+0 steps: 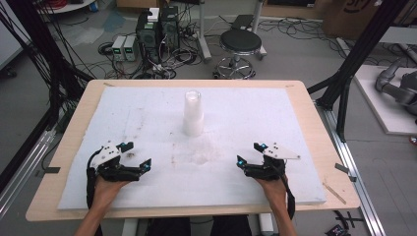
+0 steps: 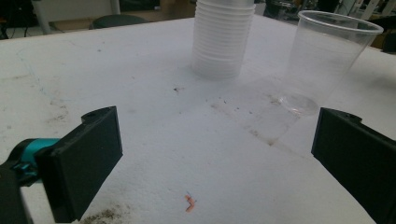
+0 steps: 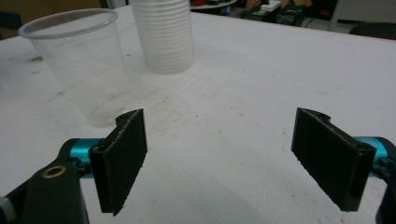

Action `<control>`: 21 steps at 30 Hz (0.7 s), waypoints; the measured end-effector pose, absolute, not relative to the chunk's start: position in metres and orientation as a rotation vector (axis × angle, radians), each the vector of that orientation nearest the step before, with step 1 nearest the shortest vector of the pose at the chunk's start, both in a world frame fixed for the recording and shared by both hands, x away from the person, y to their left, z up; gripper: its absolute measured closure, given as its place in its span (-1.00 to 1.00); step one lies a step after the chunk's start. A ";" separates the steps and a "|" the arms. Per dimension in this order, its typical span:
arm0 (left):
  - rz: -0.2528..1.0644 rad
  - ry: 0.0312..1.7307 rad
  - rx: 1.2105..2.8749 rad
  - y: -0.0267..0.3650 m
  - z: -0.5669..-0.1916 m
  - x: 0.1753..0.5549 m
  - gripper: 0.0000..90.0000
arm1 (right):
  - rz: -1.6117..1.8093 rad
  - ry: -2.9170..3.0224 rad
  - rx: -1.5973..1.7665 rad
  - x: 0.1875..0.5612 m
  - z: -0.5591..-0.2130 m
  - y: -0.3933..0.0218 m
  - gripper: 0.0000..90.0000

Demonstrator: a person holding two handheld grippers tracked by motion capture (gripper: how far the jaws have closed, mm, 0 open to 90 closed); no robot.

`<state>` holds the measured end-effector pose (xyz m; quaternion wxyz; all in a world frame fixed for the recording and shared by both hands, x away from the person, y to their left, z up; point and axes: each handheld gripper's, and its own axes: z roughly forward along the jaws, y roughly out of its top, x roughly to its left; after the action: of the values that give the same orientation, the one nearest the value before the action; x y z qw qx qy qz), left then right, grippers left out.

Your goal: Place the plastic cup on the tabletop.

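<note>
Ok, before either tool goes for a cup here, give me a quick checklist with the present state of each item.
1. Left tool jaws open with nothing between them: ok.
2. Right tool jaws open with nothing between them: ok.
3. Single clear cup upright on the white foam sheet, apart from the stack: ok.
4. Stack of cups upright, not leaning: ok.
5. Path from each tool to the cups free of other things: ok; specks and a small orange scrap lie on the sheet.
6. Single cup empty: ok, it looks empty.
</note>
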<state>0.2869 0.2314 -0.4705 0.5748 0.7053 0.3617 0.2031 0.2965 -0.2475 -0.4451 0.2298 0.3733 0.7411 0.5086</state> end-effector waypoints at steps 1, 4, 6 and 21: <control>0.477 0.845 1.651 0.232 -0.470 0.286 -0.96 | 1.416 2.019 1.045 0.296 -0.446 -0.251 -0.59; 0.490 0.835 1.651 0.231 -0.471 0.285 -0.96 | 1.443 1.962 1.078 0.296 -0.447 -0.257 -0.59; 0.488 0.834 1.654 0.231 -0.470 0.285 -0.96 | 1.437 1.948 1.087 0.296 -0.448 -0.260 -0.59; 0.502 0.819 1.660 0.230 -0.470 0.284 -0.96 | 1.421 1.937 1.097 0.296 -0.453 -0.262 -0.59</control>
<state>0.2842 0.2301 -0.4704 0.5742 0.7086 0.3496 0.2144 0.2963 -0.2616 -0.4531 0.2478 0.4025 0.7106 0.5213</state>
